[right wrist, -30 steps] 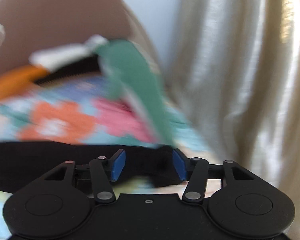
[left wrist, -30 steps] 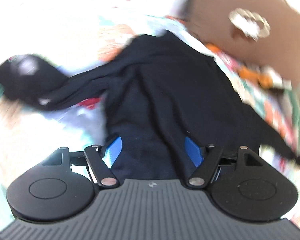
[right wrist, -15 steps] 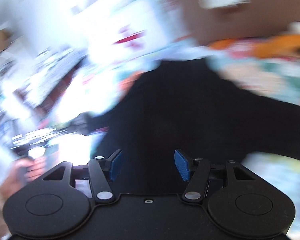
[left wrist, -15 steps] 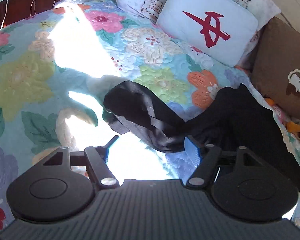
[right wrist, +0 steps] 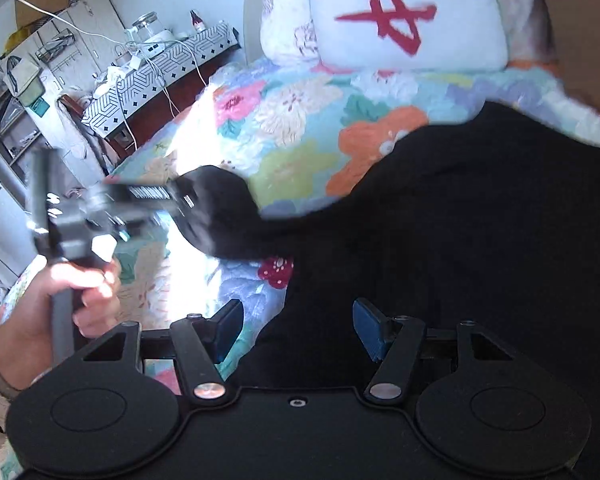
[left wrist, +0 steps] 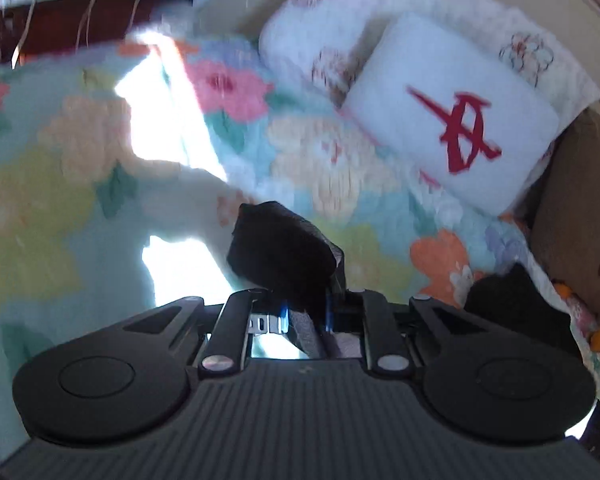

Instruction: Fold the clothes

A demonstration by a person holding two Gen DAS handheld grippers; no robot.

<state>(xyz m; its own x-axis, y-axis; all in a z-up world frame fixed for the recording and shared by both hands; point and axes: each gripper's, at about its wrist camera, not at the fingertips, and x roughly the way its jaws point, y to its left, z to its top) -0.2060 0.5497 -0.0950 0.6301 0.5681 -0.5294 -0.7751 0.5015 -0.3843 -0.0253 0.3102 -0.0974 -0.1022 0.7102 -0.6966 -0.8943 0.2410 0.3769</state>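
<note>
Your left gripper (left wrist: 304, 312) is closing on the cuff end of the black garment's sleeve (left wrist: 284, 252); the dark cloth sits bunched between its blue pads and sticks out ahead of the fingers. From the right wrist view, that sleeve (right wrist: 228, 216) runs as a long band from your left gripper (right wrist: 172, 196) across the floral quilt (right wrist: 292, 120) to the garment's body (right wrist: 460, 240), which spreads wide in front of your right gripper (right wrist: 296, 328). So the sleeve's long axis lies left to right between your two tools, and the body is nearer your right hand. The right gripper's jaws are opening; they hang over the body's near left edge, and I can't tell whether they touch it.

Half a second ago your left jaws stood wide with the sleeve lying loose ahead of them on the quilt; now they pinch it. The right view was a blur sweeping across the bed and is now steady over the garment. The white pillow with the red mark (right wrist: 404, 20) lies beyond.
</note>
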